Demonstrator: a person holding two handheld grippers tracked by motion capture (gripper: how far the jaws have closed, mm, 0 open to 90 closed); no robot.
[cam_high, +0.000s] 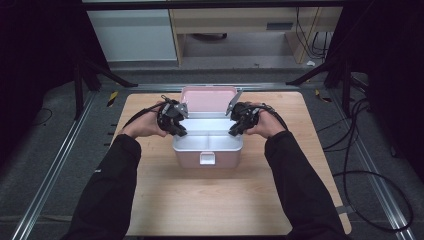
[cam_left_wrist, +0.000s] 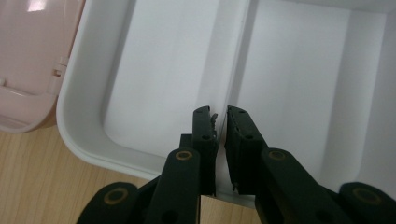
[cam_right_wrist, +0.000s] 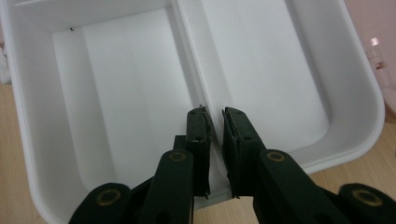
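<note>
My left gripper (cam_left_wrist: 219, 122) and right gripper (cam_right_wrist: 212, 123) each pinch the divider (cam_left_wrist: 240, 51) of the white tray (cam_high: 207, 142) between their fingertips. The lid (cam_high: 207, 99) behind them is already open; lifting the tray out of the box looks left.

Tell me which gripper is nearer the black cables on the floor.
Right. The right gripper clamps the white tray at its end toward the black cables; the left gripper clamps the opposite end.

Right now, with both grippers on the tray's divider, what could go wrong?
Left gripper and right gripper each pinch the thin divider of the white tray, so smooth plastic may slip. Uneven lifting could tilt it and jam it in the pink box. The open lid stands close behind.
</note>
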